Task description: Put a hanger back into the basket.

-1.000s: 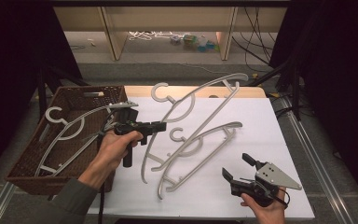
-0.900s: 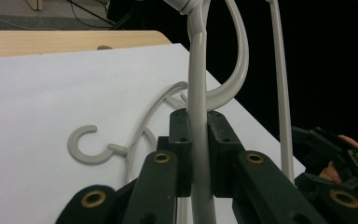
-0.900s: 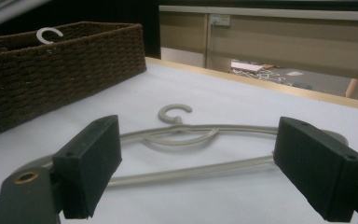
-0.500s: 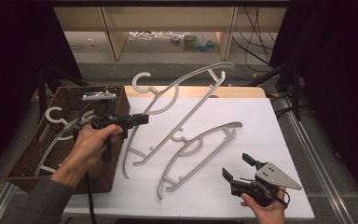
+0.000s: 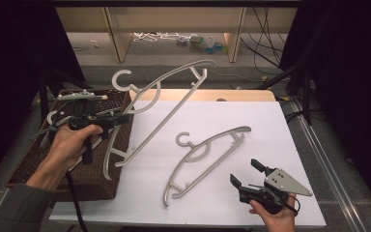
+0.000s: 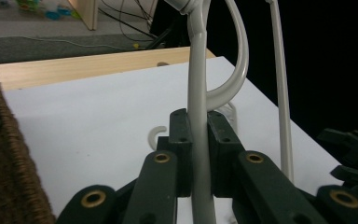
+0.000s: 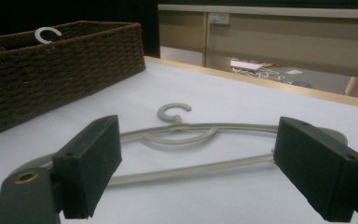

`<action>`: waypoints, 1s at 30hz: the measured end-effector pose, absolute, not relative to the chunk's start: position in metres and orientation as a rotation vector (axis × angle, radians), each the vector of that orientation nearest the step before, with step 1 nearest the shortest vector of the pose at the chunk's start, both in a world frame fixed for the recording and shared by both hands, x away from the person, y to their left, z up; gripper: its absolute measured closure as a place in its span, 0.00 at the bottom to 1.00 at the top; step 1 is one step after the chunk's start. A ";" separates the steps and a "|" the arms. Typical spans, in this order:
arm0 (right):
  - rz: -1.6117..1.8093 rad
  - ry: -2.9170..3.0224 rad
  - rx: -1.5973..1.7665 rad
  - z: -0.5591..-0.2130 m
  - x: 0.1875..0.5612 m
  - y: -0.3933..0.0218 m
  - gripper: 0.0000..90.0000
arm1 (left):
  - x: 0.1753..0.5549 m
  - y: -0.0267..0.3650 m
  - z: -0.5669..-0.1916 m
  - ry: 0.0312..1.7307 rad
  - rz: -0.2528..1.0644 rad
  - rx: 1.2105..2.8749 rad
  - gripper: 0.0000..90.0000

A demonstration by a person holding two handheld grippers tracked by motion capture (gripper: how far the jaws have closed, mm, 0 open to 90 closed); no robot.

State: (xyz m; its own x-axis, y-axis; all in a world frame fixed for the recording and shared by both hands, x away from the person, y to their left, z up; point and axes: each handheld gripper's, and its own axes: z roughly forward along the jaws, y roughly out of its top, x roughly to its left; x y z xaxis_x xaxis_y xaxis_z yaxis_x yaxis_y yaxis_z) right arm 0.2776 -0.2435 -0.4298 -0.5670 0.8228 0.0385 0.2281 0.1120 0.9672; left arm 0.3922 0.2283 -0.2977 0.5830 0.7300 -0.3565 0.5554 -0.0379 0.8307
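The left claw is clamped tight on the upper arm of a pale grey hanger, its two black pads pressed flat against the bar from either side, as the left gripper view shows with the bar running straight up between them. That held hanger is lifted clear of the table and tilted, its hook up at the far left above the wicker basket, one end hanging down by the basket's right wall and the other end reaching up and away toward the far edge of the table. The person's left hand grips the handle over the basket, with the cable trailing down toward the near edge. The dark brown basket sits at the left end of the table, and another light hanger lies inside it, its hook showing above the rim in the right gripper view. The right claw rests low near the table's near right corner, jaws spread wide with nothing between them, held in the person's right hand. Just ahead of it a second hanger lies flat on the white table, hook pointing toward the far side, well apart from the lifted one. Beyond the table are wooden shelf legs and loose cables on the floor.
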 end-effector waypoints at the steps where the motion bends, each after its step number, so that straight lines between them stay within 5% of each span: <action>1: 1.476 1.872 1.016 -0.430 0.278 -0.243 0.18 | 0.393 0.232 -0.298 1.084 0.207 1.714 0.91; 30: 1.491 1.883 1.014 -0.431 0.278 -0.243 0.18 | 0.411 0.336 -0.318 1.299 0.481 1.676 0.91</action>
State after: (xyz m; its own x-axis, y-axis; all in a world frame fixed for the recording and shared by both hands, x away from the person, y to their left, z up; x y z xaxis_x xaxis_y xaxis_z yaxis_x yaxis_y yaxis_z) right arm 0.2783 -0.2429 -0.4306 -0.5795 0.8137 0.0459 0.2312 0.1101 0.9667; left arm 0.4115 0.3364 -0.3181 0.3640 0.9038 -0.2249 0.5398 -0.0079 0.8417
